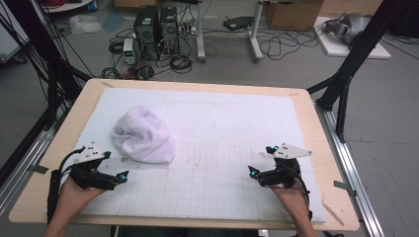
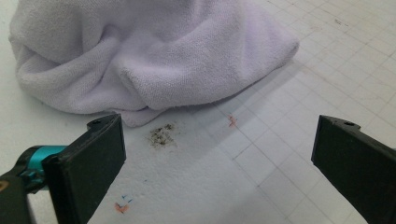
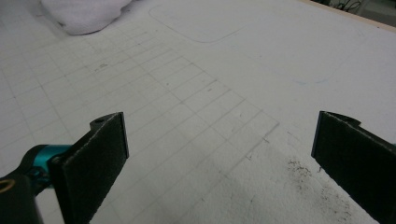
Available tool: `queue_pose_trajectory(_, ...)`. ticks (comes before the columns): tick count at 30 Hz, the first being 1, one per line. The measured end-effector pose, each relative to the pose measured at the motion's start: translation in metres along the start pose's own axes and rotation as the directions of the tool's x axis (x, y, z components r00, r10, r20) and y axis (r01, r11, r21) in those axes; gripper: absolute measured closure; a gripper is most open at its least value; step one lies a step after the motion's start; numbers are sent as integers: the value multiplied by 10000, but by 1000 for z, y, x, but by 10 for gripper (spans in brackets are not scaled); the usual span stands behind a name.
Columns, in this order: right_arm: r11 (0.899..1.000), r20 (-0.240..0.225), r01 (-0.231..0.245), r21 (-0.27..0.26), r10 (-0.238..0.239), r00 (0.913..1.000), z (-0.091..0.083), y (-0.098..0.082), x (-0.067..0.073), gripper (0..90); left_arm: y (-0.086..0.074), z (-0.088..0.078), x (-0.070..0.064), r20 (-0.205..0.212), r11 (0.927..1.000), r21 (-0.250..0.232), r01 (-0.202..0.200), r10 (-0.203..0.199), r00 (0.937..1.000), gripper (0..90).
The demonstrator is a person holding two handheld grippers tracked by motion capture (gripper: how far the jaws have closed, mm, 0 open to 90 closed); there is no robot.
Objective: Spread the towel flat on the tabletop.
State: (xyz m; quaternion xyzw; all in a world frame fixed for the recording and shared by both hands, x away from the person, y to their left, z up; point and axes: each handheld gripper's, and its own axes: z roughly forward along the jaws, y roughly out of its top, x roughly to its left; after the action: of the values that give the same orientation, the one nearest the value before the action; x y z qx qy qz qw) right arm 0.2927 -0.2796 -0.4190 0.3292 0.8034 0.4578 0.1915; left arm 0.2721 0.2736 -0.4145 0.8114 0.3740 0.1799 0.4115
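Towel (image 1: 143,136): crumpled lavender terry heap on the white gridded mat (image 1: 222,148), lay just ahead of the left gripper (image 1: 114,170), slightly toward the table's middle from it.
Left gripper state: jaws stood wide apart, nothing between the pads, nothing touched; bare mat in the gap.
Left gripper aim: in the left gripper view the towel (image 2: 140,56) sat straight beyond the jaw tips, its near hem closest to the left-hand jaw, apart from it.
Near hem: a folded lip of cloth dropped to the mat just past a dark smudge (image 2: 161,134); looked like the easiest edge to pinch, my call.
Towel axis: heap ran roughly from the near-inner corner back toward the far-left of the table, no clean long side, bunched and rounded on top.
Nearer hand: left, clearly. Right gripper (image 1: 263,163) was well apart from the towel, across the mat.
Right gripper state: also wide apart, empty, pads off everything.
Right gripper aim: in the right gripper view the towel (image 3: 84,14) showed far off at the upper left, beyond open grid; a dark scuffed patch (image 3: 308,186) lay by its right-hand jaw.
Next move, judged: short forward reach with the left to the near hem; right would need a long cross-mat travel to find a second corner.
Risk: bunched layers, pinch may take more than one ply.
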Motion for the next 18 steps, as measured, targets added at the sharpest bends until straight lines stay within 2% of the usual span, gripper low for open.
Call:
queue_pose_trajectory(5, 9999, 47, -104, -64, 105, 9999, 0, 0, -1, 28, -2, -2, 0, -13, 10000, -2, 11, -11, 10000, 34)
queue_pose_trajectory(18, 10000, -19, 70, 23, -70, 10000, 0, 0, 1, 28, -1, -4, -2, 83, 9999, -152, 53, -52, 10000, 34)
